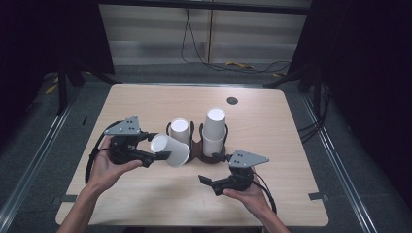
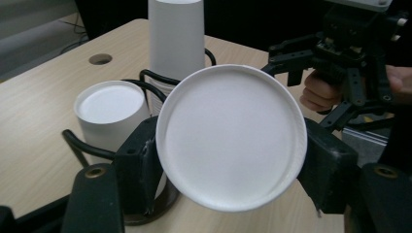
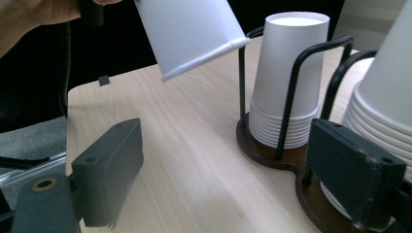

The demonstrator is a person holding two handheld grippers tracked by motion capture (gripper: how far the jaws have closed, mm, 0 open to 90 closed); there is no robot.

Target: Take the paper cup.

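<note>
Left tool point(image 1: 154, 148) clamped, right tool point(image 1: 212, 171) seemingly agape

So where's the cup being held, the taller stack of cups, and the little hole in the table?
held cup point(image 2: 231, 138): left gripper view, its flat base.
taller stack point(image 1: 214, 127): high view, its side.
table hole point(image 1: 232, 100): high view, its centre.

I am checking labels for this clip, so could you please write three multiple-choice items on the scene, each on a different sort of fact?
1. Where is the held paper cup?
A. left of the cup rack
B. at the table's far edge
C. on the floor

2. How many cup stacks stand in the rack?
A. one
B. two
C. four

3. What state is the right hand-held gripper in?
A. shut on a cup
B. shut on the rack
C. open

Answers: 1 A, the left hand-held gripper holds the cup tilted beside the rack. 2 B, a short stack and a tall stack stand there. 3 C, its jaws stand apart, grasping nothing.
</note>
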